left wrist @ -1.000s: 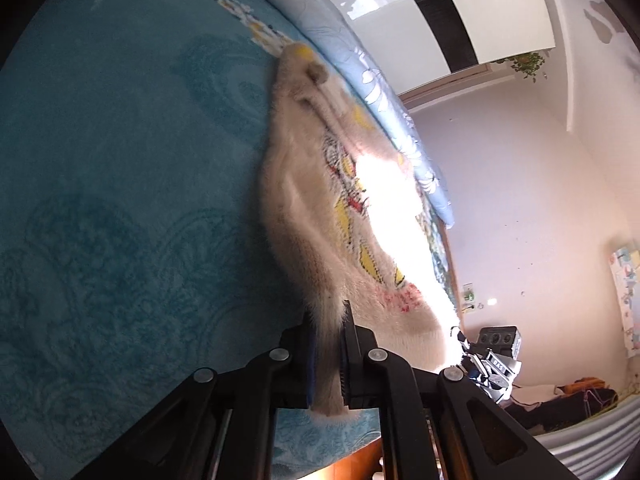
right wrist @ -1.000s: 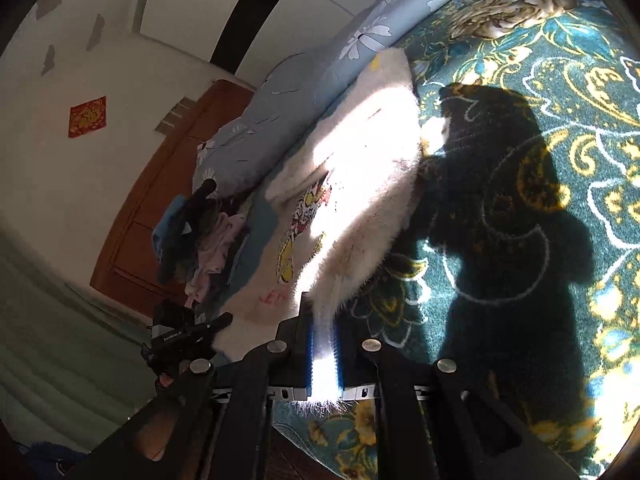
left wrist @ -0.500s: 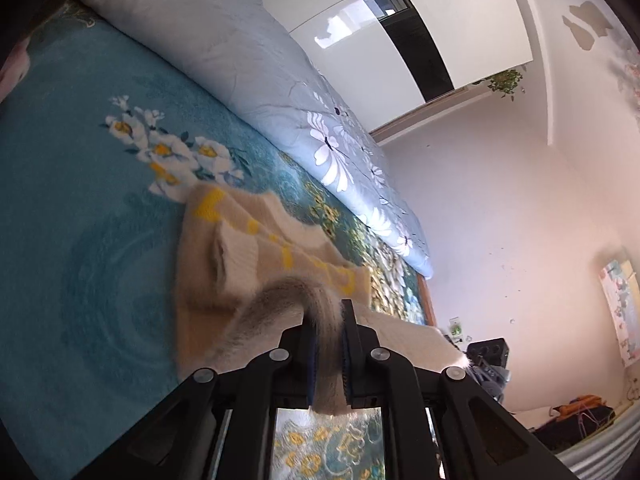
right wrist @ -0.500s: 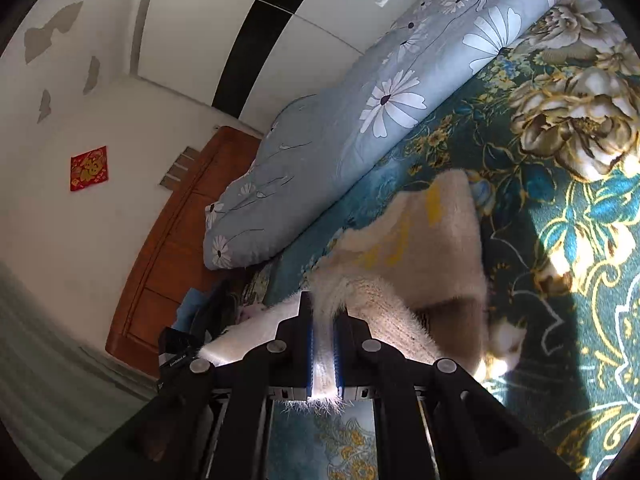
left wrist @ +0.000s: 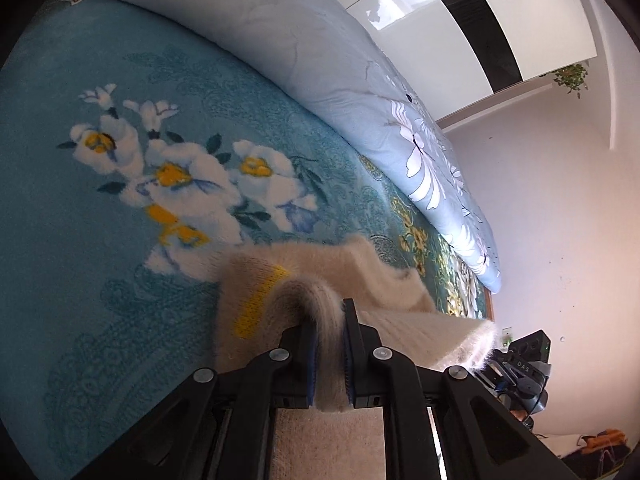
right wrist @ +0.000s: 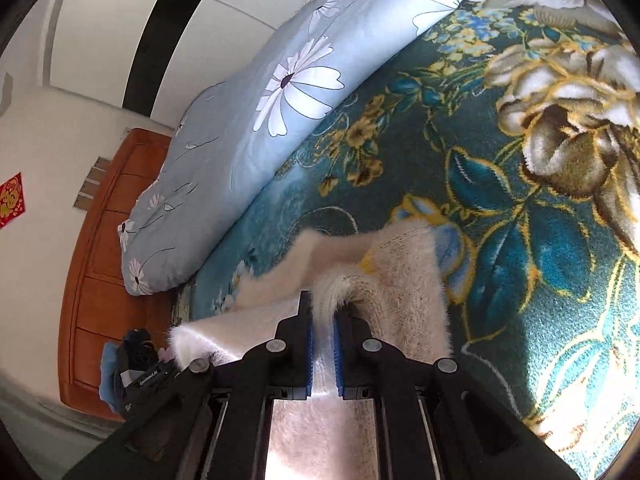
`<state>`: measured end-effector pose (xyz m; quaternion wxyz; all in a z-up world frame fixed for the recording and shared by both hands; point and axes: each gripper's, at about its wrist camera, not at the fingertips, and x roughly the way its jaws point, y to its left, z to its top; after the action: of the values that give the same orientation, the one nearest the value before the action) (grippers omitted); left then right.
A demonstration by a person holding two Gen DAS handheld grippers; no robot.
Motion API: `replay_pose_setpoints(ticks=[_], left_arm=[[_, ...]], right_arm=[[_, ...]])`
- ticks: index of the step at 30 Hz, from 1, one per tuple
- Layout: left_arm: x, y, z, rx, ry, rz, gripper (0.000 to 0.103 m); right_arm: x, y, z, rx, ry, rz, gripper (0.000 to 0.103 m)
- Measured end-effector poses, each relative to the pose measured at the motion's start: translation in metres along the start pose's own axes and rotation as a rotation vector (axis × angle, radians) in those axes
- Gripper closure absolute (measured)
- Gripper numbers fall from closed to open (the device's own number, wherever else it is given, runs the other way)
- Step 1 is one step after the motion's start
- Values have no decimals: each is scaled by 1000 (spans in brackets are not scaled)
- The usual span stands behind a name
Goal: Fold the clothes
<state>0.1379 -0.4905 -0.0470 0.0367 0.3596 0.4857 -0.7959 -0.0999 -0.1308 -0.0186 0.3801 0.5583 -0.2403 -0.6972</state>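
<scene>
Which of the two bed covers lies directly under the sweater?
The teal floral blanket; the cream sweater rests on it. The pale blue daisy quilt lies rolled beyond, apart.

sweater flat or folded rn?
Mid-fold. The sweater arches from both shut grippers, left and right, doubling over its lower part on the blanket.
</scene>
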Motion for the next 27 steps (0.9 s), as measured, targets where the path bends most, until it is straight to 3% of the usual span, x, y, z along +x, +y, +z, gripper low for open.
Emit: replay_pose_setpoints(ticks=[3, 5, 7, 8, 9, 10, 13, 15, 18, 21, 24, 27], left_arm=[[-3, 3, 3, -38, 6, -49, 85], [-10, -1, 4, -54, -4, -89, 72], [-20, -6, 5, -66, -47, -111, 39], [-25, -7, 5, -70, -63, -109, 36], [-29, -8, 5, -72, -70, -105, 35], [-33, -9, 5, -74, -78, -100, 34], [-41, -13, 1, -53, -87, -60, 34], [-40, -16, -8, 24, -59, 26, 34], [-30, -6, -24, 69, 0, 77, 34], [-15, 7, -35, 76, 66, 89, 34], [-6, 17, -38, 74, 81, 85, 30], [-3, 28, -35, 25, 78, 32, 27]], right_arm=[[-2, 2, 3, -6, -6, 11, 94], [-5, 8, 3, -16, -17, 19, 91], [-10, 12, 5, -19, -41, 33, 70], [-13, 15, 6, -20, -56, 38, 62], [-18, 17, 6, -21, -79, 38, 51], [-22, 18, 7, -22, -101, 38, 49], [-33, 18, 2, -32, -110, 18, 49], [-39, 13, -5, -48, -98, 1, 49], [-47, -6, -24, -60, -80, -34, 45], [-46, -30, -42, -23, -44, 22, 39], [-36, -40, -50, -7, -9, 64, 27], [-24, -35, -48, -27, -8, 58, 27]])
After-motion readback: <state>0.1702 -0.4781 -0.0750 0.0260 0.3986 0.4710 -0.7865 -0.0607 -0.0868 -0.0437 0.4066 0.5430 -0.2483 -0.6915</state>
